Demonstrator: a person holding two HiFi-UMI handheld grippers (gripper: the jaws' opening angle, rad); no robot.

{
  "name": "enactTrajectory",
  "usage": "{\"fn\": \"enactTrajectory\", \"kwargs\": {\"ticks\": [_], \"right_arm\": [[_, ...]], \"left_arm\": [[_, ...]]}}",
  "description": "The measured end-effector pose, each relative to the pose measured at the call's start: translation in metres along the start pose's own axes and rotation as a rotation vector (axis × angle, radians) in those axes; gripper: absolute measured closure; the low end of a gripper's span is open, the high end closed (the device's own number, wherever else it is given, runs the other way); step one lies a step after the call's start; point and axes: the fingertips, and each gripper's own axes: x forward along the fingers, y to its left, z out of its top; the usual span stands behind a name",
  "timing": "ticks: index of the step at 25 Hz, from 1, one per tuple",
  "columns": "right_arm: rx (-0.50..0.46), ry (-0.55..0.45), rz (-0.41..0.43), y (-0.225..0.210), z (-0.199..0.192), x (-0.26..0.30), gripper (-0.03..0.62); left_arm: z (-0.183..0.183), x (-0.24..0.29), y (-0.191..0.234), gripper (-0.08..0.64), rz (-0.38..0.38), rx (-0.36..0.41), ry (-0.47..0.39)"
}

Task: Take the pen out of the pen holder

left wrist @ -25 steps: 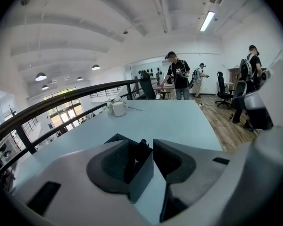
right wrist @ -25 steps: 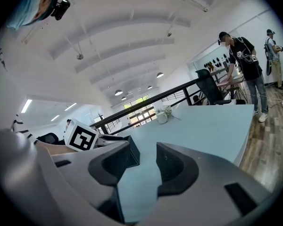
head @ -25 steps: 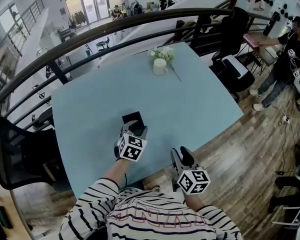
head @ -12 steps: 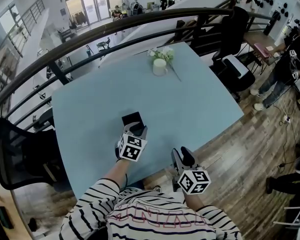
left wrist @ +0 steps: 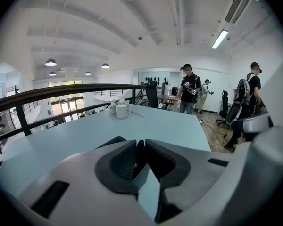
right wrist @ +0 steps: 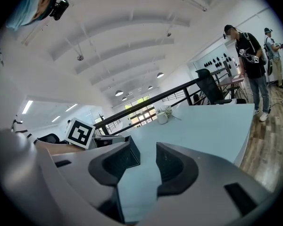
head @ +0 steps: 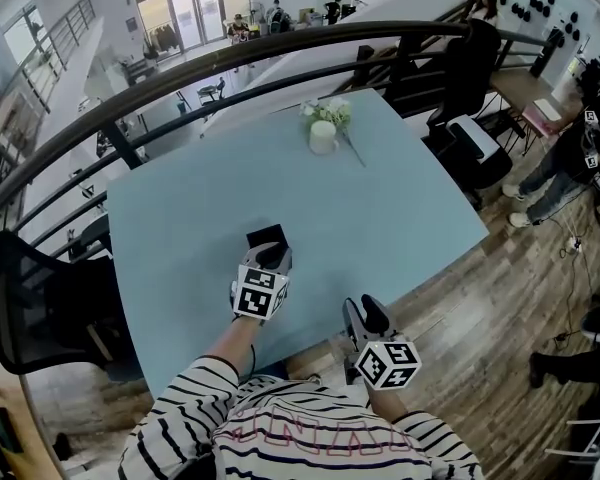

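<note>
The left gripper (head: pixel 268 258), jaws just closing, pinches the pen (left wrist: pixel 140 149) above the holder (head: pixel 263 235); a slanted pull may tip the holder. Beside it, the right gripper (right wrist: pixel 148 157) gapes, empty.

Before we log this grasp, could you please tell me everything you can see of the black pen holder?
The pen holder is a small, black box with square sides, matte by its look. It stands upright on the light blue table, towards the person's edge, with its open top facing up. The left gripper reaches over its near side. That gripper's jaws have just been closing and now pinch a thin dark pen above it. Nothing else touches the holder.
</note>
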Motion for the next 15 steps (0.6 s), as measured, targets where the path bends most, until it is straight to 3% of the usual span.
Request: {"fn": "enactTrajectory", "kwargs": {"ticks": [5, 15], "right_arm": [[-0.001, -0.009, 0.006, 0.003, 0.002, -0.001, 0.411], [-0.012, -0.018, 0.041, 0.015, 0.000, -0.013, 0.411]], "left_arm": [[0.008, -0.010, 0.002, 0.487, 0.004, -0.008, -0.037], [0.040, -0.064, 0.003, 0.488, 0.042, -0.007, -0.190]]}}
